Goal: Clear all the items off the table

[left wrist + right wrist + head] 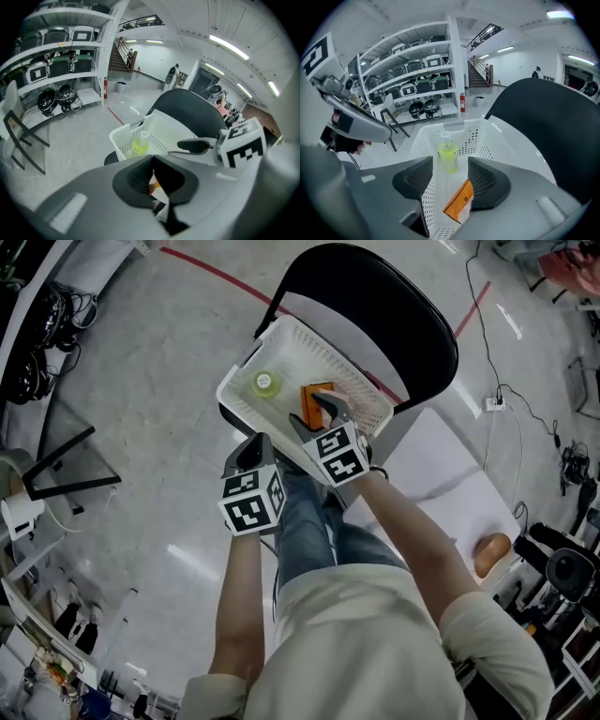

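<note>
A white mesh basket (349, 367) stands on the seat of a black chair (394, 315). Inside it lie a yellow-green bottle (265, 383) and an orange packet (316, 399). My right gripper (323, 413) hovers over the basket's near side, its jaws open. In the right gripper view the packet (459, 201) and bottle (448, 157) show below, between the jaws, inside the basket (480, 133). My left gripper (251, 448) hangs just short of the basket's near left corner, shut, with nothing seen held. The left gripper view shows the basket (123, 140) and bottle (139, 144) ahead.
A white table (450, 474) lies to my right with a tan rounded object (491, 552) near its edge. Cables run over the grey floor (141, 409). A dark-framed chair (66, 474) stands left. Shelving with helmets (56, 98) fills the far left.
</note>
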{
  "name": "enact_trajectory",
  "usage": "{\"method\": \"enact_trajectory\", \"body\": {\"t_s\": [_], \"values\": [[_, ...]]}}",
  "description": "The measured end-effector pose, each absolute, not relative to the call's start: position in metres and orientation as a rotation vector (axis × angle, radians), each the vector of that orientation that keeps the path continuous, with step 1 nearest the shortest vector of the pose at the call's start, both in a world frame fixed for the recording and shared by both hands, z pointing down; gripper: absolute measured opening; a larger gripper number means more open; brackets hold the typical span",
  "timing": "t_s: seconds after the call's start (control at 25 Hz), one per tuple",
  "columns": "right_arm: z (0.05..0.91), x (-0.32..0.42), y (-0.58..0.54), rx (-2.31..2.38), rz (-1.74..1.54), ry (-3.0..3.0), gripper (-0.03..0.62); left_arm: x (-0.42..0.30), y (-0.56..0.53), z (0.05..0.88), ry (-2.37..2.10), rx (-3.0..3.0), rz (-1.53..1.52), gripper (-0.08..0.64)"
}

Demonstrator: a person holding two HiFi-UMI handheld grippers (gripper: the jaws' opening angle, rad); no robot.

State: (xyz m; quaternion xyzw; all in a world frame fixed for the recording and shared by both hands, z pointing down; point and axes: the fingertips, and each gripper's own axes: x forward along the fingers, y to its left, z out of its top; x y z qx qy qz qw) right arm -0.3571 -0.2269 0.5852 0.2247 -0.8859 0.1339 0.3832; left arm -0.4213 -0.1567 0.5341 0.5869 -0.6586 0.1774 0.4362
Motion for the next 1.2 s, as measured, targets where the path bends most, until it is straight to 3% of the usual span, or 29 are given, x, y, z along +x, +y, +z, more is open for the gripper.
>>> {"method": "enact_trajectory", "body": {"t_s": [0.44,1.2], "values": [[0.522,-0.304,-0.218,0.794,0.388,-2.268,0.002,-0.394,-0.15,0.508,-1.608,1.537,0.483,0.008],[0.462,-0.276,-0.22,1.061,0.523,-2.253,0.0,-0.369,-0.196,0.473,-1.363,1.814,0.617,0.008]]}}
